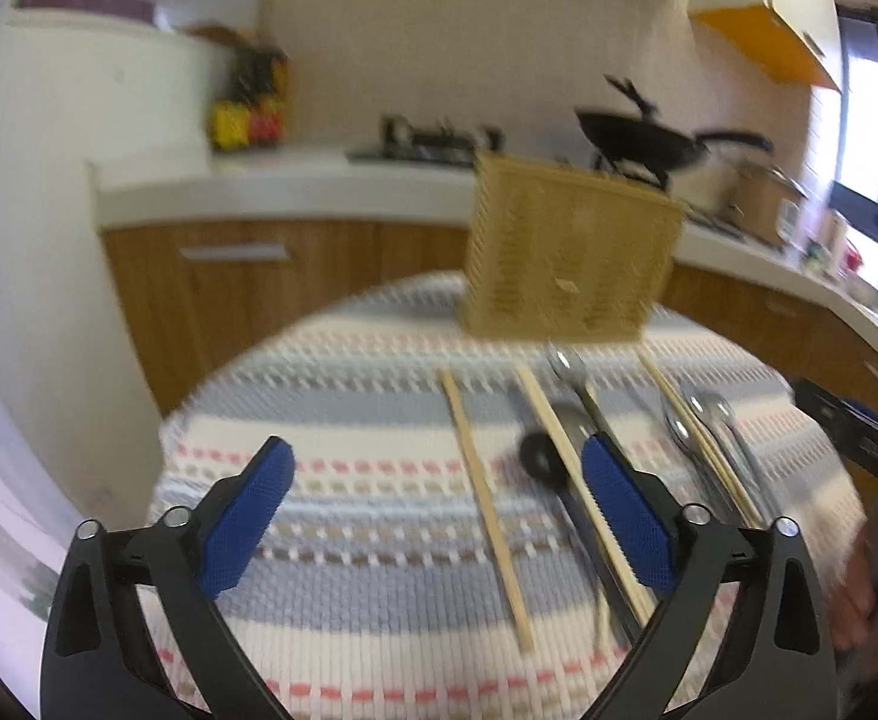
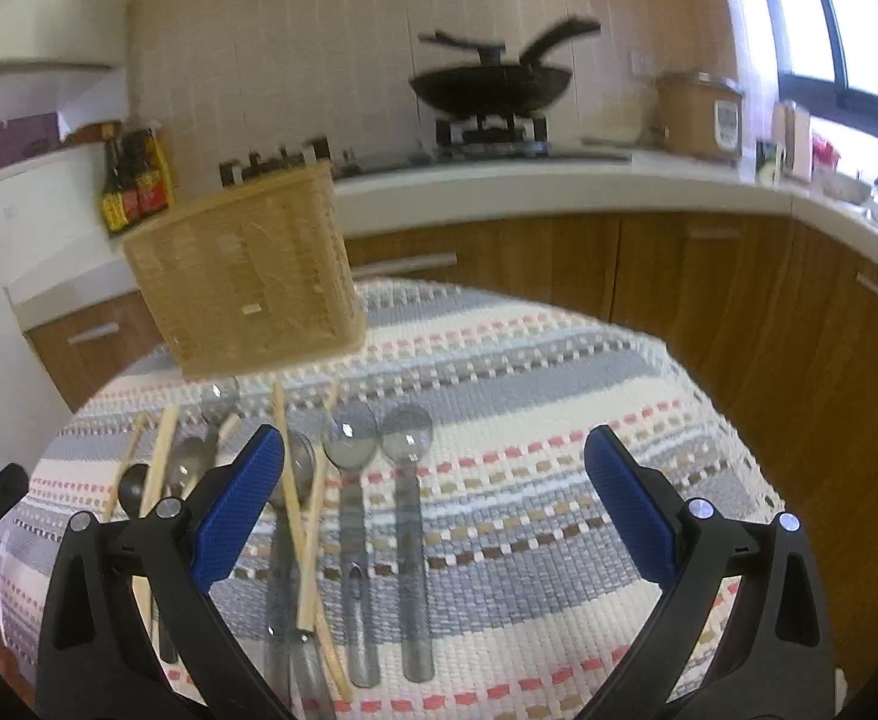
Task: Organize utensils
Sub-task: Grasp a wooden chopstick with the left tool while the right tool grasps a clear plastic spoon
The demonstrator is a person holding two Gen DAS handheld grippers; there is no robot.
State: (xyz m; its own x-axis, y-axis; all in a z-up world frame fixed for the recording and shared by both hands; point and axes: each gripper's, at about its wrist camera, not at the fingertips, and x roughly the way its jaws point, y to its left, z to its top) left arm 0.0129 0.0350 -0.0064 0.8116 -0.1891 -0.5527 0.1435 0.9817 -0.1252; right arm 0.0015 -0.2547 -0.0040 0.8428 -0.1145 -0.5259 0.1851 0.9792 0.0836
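On the desk (image 2: 559,480), covered w/ a striped woven cloth (image 1: 349,540), utensils are lying in a loose row in front of a tan slotted utensil holder (image 1: 565,252), which is standing upright at the far edge. Left tool (image 1: 433,516) is hovering above the cloth w/ its blue pads (image 1: 247,522) spread wide, gripping nothing; a lone wooden chopstick (image 1: 487,510) is lying between them, and a second chopstick (image 1: 583,498) plus a black ladle-type spoon (image 1: 541,456) are sitting just beside the right pad. Right tool (image 2: 439,516) is also hanging over the desk, pads wide apart & empty; two metal spoons (image 2: 352,516) are lying side by side between them, bowls pointing toward the holder. More spoons & chopsticks are overlapping near its left pad, partly hidden by it. Behind, a black wok (image 2: 493,84) is sitting on the stove, sauce bottles (image 2: 133,180) at the wall; both views are blurry
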